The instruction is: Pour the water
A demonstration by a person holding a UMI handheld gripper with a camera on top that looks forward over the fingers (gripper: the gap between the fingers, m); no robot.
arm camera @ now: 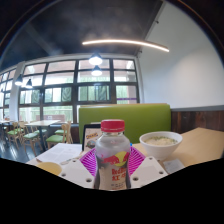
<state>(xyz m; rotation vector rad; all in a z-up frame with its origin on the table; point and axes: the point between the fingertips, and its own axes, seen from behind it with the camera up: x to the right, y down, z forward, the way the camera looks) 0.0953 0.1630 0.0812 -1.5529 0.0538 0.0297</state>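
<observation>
A single gripper-mounted camera looks forward, low and level, very close behind a red-capped clear plastic bottle (112, 155), toward distant windows (60, 85).

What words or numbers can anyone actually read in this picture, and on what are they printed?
Bottle between the fingers of the claw: it has a pink and white label with print, too small and blurred to read.
Dark object behind the bottle: no readable text.
White bowl: plain, no text.
Nothing else carries legible writing.
</observation>
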